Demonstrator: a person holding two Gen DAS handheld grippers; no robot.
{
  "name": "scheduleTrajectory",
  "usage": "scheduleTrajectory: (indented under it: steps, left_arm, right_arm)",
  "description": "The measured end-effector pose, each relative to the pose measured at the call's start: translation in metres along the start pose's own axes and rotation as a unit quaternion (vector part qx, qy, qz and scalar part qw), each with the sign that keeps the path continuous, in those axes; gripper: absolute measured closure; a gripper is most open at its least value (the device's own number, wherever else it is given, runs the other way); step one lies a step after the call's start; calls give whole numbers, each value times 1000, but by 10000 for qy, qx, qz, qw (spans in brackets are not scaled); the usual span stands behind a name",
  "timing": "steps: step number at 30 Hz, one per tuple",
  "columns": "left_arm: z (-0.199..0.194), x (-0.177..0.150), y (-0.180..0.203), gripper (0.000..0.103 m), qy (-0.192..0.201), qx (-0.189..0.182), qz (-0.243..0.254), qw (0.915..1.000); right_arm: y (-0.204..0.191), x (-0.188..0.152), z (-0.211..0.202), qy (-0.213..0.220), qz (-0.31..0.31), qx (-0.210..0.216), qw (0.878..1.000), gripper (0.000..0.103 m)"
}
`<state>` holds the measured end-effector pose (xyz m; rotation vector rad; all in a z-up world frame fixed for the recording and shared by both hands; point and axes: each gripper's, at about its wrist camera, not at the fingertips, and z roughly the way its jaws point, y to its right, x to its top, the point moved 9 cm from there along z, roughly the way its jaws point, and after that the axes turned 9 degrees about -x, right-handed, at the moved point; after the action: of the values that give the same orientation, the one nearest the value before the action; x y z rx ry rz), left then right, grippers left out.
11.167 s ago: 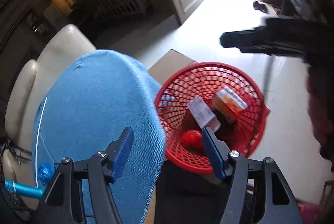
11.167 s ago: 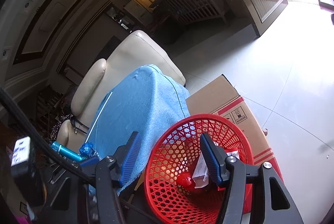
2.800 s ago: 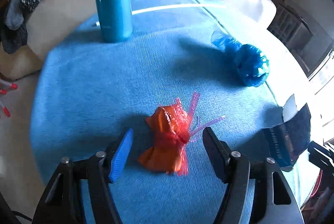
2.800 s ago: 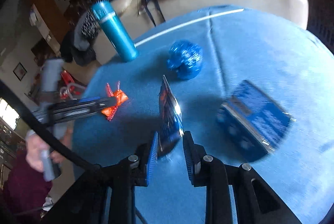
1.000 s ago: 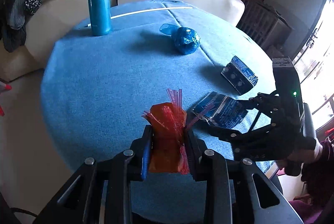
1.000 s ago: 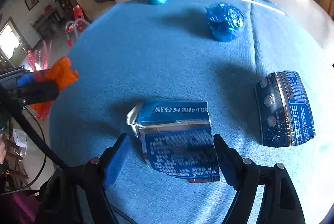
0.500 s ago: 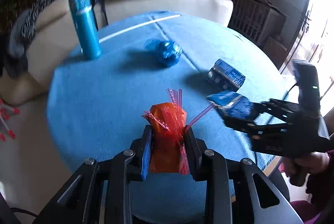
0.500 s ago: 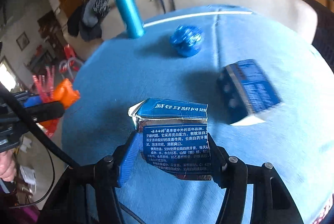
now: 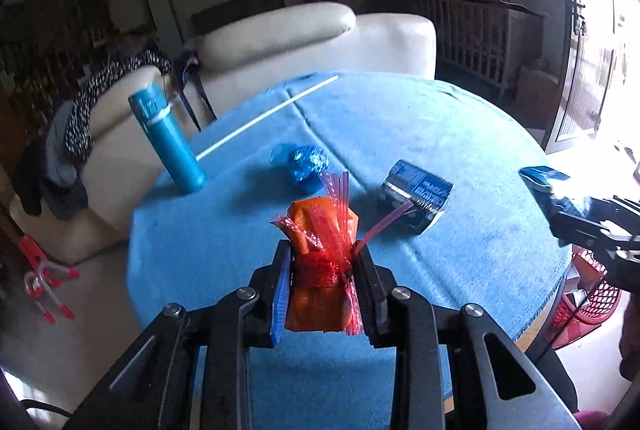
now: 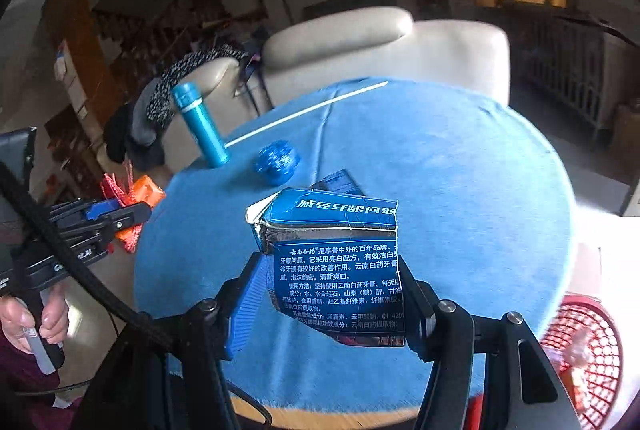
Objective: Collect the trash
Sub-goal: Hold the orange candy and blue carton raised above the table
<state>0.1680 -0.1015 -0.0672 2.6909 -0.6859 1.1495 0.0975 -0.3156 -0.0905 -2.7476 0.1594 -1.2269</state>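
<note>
While both grippers hang above a round counter (image 9: 460, 133) draped in blue cloth, each carries a piece of trash clear of the surface. At left, the left gripper (image 9: 322, 286) has its fingers (image 9: 280, 294) pinching an orange packet (image 9: 320, 270) bound in red plastic netting, the loose red strands fanning upward from the bundle. At right, the right gripper (image 10: 328, 302) has its fingers (image 10: 250, 306) clamped on the two sides of a torn blue carton (image 10: 340, 266) printed with white Chinese text, its flap bent over at the top. Two more pieces of trash lie on the cloth: a crumpled blue wrapper (image 9: 302, 161) near the middle and a second blue box (image 9: 418, 195) lying on its side to the right of it, apart from the wrapper. A tall teal flask (image 9: 168, 141) stands upright near the far left edge of the counter, with a cream leather sofa (image 9: 312, 37) behind it and dark clothing draped over the sofa's arm. A red mesh basket (image 10: 588, 358) sits low beside the counter's right edge, below the rim.
</note>
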Motion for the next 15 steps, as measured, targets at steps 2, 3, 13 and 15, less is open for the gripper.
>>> scheduleTrajectory:
  steps: [2, 3, 13, 15]
  left_arm:
    - [-2, 4, 5, 72, 57, 5, 42, 10000]
    - [-2, 7, 8, 72, 75, 9, 57, 10000]
    - [2, 28, 41, 71, 235, 40, 344, 9991]
    - [7, 31, 46, 71, 219, 21, 390, 9990]
  right_arm:
    - [5, -2, -12, 76, 34, -53, 10000, 39]
    - [6, -3, -18, 98, 55, -64, 9999, 39]
    - [29, -1, -36, 310, 286, -202, 9989, 39]
    - [33, 0, -37, 327, 314, -226, 9987, 39]
